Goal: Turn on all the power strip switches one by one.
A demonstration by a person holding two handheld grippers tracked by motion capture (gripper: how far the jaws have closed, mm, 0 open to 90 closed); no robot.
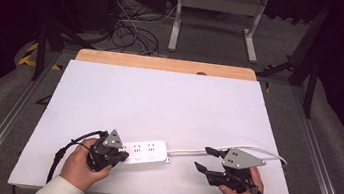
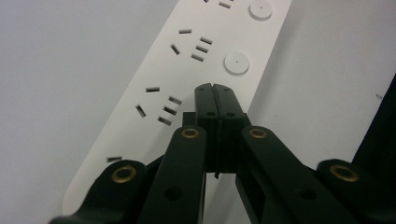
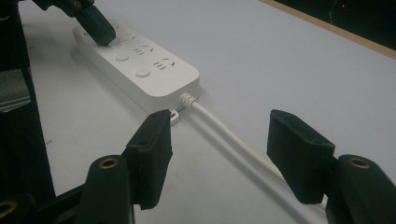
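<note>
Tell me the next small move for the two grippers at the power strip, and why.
Probably ease the right gripper forward and close it on the white cable. Its jaws stand open astride the cable just behind the power strip, pressing nothing yet. The left gripper, shut, has its tips on the strip beside a round button, so the strip looks pinned while the right takes hold.

no readable text, markings seemingly absent

In the left gripper view the power strip (image 2: pixel 187 70) runs off the top edge, and the left gripper (image 2: pixel 214 88) hides part of it. In the right gripper view the strip's white cable (image 3: pixel 233 140) passes behind the right gripper (image 3: pixel 219 154).
</note>
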